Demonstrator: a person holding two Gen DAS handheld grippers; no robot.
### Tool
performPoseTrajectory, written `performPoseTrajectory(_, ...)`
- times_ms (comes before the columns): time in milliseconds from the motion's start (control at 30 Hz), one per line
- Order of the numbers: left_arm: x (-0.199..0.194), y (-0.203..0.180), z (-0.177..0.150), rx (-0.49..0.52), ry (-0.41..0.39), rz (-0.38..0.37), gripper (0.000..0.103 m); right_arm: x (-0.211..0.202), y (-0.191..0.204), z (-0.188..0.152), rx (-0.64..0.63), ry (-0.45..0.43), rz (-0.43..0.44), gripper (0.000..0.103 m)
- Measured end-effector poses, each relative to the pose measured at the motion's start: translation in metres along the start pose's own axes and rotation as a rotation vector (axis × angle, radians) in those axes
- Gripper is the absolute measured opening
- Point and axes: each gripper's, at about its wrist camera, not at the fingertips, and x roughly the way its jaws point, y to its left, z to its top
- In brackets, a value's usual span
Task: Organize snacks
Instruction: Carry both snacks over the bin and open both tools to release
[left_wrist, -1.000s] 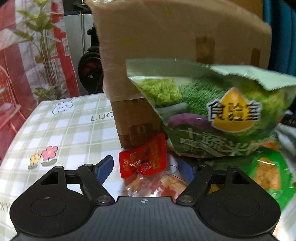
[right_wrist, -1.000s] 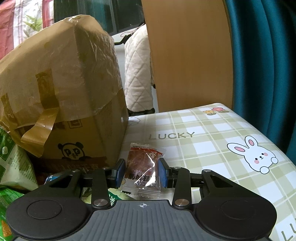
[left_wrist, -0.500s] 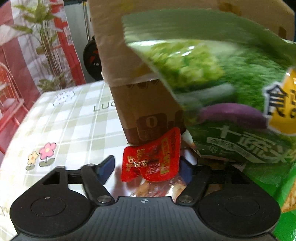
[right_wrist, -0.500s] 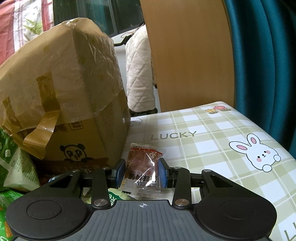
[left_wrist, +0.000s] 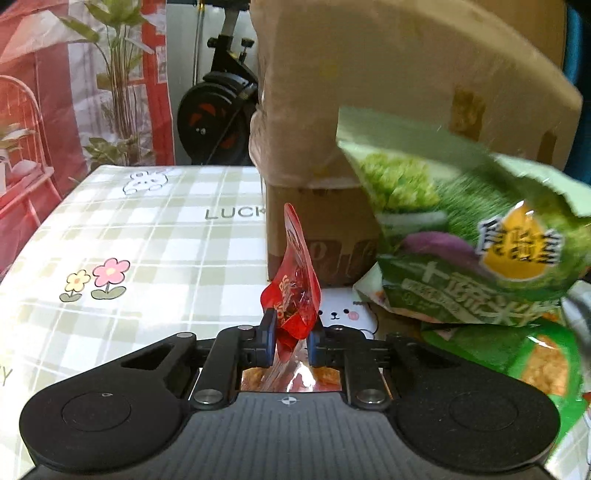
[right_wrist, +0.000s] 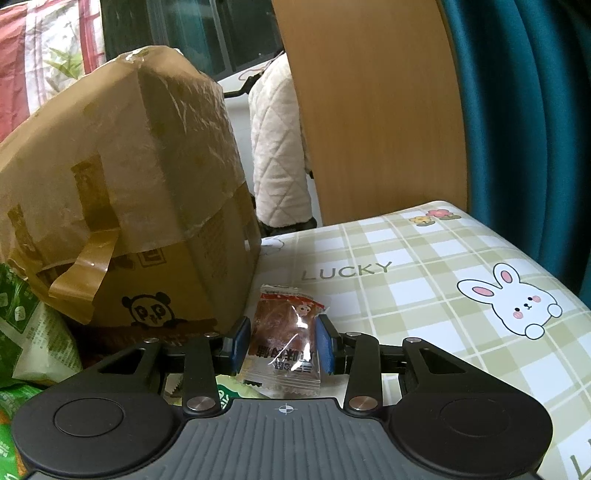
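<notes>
In the left wrist view my left gripper (left_wrist: 290, 338) is shut on a small red snack packet (left_wrist: 295, 295), which stands on edge between the blue pads. A large green snack bag (left_wrist: 472, 236) leans against the taped cardboard box (left_wrist: 388, 96) to the right. In the right wrist view my right gripper (right_wrist: 282, 345) is shut on a clear packet with a brown snack (right_wrist: 286, 339), held flat above the checked tablecloth (right_wrist: 424, 280). The same cardboard box (right_wrist: 122, 206) stands just left of it.
More green snack bags lie at the lower right of the left view (left_wrist: 543, 362) and the lower left of the right view (right_wrist: 33, 332). A wooden chair back (right_wrist: 369, 110) and a teal curtain (right_wrist: 524, 110) stand behind the table. An exercise bike (left_wrist: 218, 110) is beyond the far edge.
My left gripper has closed on the red packet, which now stands on edge instead of lying flat. The green bag has shifted right. My right gripper holds its packet as before.
</notes>
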Motion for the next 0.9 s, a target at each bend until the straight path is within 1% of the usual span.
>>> performPoseTrajectory(133,-0.01,0.002,0.005,-0.007,-0.045,-0.003,0.017,-0.004,0.002,0.0,-0.013,-0.014,0.001,0.035)
performPoseTrajectory(200,-0.019,0.003,0.008,-0.02,-0.067,-0.013,0.017,-0.01,0.003,0.001,-0.012,-0.029,0.004,0.035)
performPoseTrajectory(300,-0.035,0.003,0.013,-0.01,-0.115,-0.012,0.017,-0.02,0.006,0.004,-0.022,-0.033,-0.001,0.035)
performPoseTrajectory(467,-0.057,0.007,0.032,-0.028,-0.195,-0.013,0.017,-0.047,0.009,0.021,-0.011,-0.091,0.004,0.035)
performPoseTrajectory(567,-0.073,0.006,0.047,-0.023,-0.243,-0.025,0.017,-0.063,0.014,0.04,-0.014,-0.145,0.021,0.035)
performPoseTrajectory(733,-0.094,-0.001,0.085,-0.004,-0.329,-0.054,0.017,-0.089,0.033,0.088,-0.046,-0.261,0.076,0.035)
performPoseTrajectory(833,-0.095,-0.006,0.111,-0.015,-0.353,-0.09,0.017,-0.091,0.049,0.117,-0.085,-0.298,0.119,0.035)
performPoseTrajectory(900,-0.094,-0.011,0.131,-0.01,-0.367,-0.108,0.017,-0.087,0.063,0.137,-0.124,-0.32,0.133,0.035)
